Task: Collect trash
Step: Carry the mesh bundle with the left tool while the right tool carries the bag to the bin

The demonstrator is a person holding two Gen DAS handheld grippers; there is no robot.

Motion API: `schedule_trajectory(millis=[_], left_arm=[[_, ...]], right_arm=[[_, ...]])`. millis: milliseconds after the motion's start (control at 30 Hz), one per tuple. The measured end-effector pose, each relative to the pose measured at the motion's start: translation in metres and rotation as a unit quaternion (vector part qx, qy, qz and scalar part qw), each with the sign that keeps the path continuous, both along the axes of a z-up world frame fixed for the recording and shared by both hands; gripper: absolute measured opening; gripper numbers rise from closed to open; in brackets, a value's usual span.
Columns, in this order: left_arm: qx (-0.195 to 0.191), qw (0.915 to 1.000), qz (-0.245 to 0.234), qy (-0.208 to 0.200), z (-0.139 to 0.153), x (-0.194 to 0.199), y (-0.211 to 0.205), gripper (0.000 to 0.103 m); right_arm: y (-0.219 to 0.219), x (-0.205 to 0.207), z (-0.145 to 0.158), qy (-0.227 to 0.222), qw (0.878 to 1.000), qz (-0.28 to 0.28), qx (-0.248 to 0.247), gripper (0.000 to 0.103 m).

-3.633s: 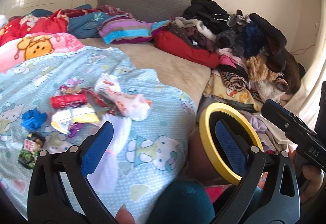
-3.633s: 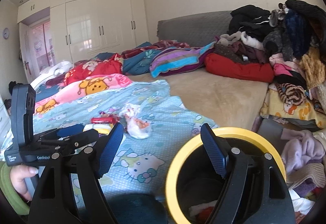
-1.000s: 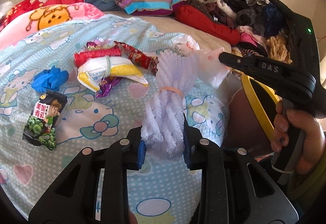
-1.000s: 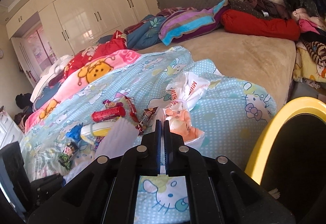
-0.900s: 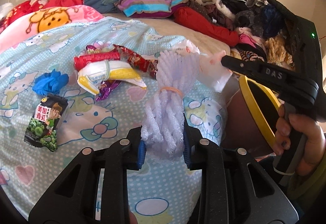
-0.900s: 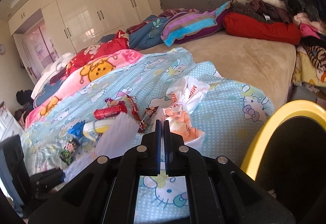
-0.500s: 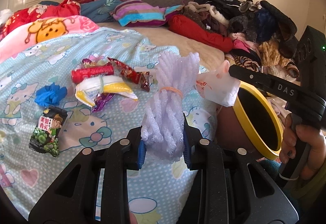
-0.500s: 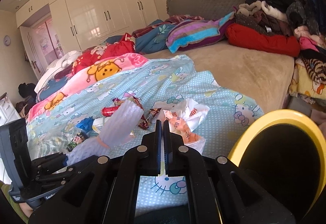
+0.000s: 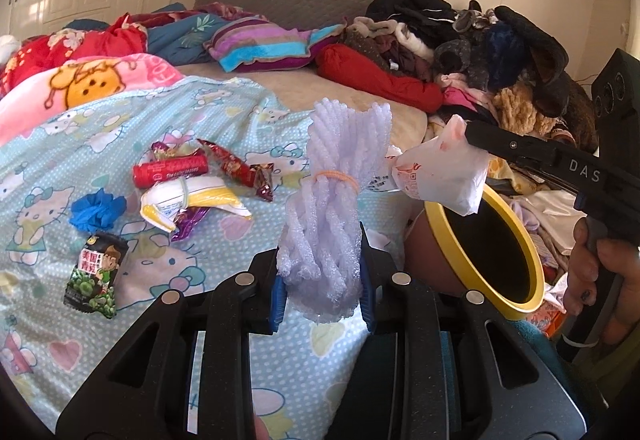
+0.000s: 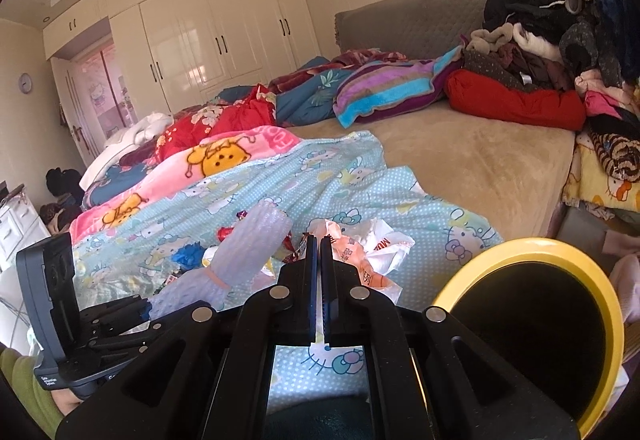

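Note:
My left gripper [image 9: 322,294] is shut on a bundle of white foam netting [image 9: 340,200] tied with an orange rubber band, held upright above the bed. The netting [image 10: 240,260] also shows in the right wrist view, at lower left. My right gripper [image 10: 319,240] is shut on a crumpled white plastic bag with red print [image 10: 368,252]. In the left wrist view that bag [image 9: 444,172] hangs from the right gripper [image 9: 470,132] just above the rim of the yellow-rimmed bin [image 9: 492,252]. The bin [image 10: 536,324] stands beside the bed at lower right.
More trash lies on the blue cartoon blanket [image 9: 224,112]: a red wrapper [image 9: 172,170], a white and yellow packet [image 9: 192,196], a blue scrap [image 9: 98,208], a green snack bag [image 9: 94,276]. Piled clothes [image 9: 480,52] fill the bed's right side. A person's hand [image 9: 608,280] grips the right handle.
Both grippers have risen off the blanket with their loads. The plastic bag has been lifted from the bed and carried right, over the bin's rim.

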State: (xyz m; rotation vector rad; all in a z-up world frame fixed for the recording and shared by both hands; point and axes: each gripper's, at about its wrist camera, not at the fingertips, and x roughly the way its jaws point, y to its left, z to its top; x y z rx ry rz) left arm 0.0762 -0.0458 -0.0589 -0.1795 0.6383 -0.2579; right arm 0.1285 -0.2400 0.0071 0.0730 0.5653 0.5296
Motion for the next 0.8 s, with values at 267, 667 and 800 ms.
schedule_trajectory(millis=[267, 667, 800], left_arm=[[0.007, 0.9996, -0.022, -0.015, 0.013, -0.005, -0.019, 0.022], [0.014, 0.9981, -0.055, -0.024, 0.025, -0.008, -0.052, 0.022], [0.016, 0.9975, -0.065, -0.024, 0.027, -0.008, -0.063, 0.022]], right_arm=[[-0.02, -0.014, 0.015, -0.01, 1.0, -0.004, -0.004, 0.002], [-0.067, -0.035, 0.032, -0.019, 0.999, -0.03, -0.007, 0.002], [-0.087, -0.039, 0.031, -0.016, 0.999, -0.045, 0.002, 0.002]])
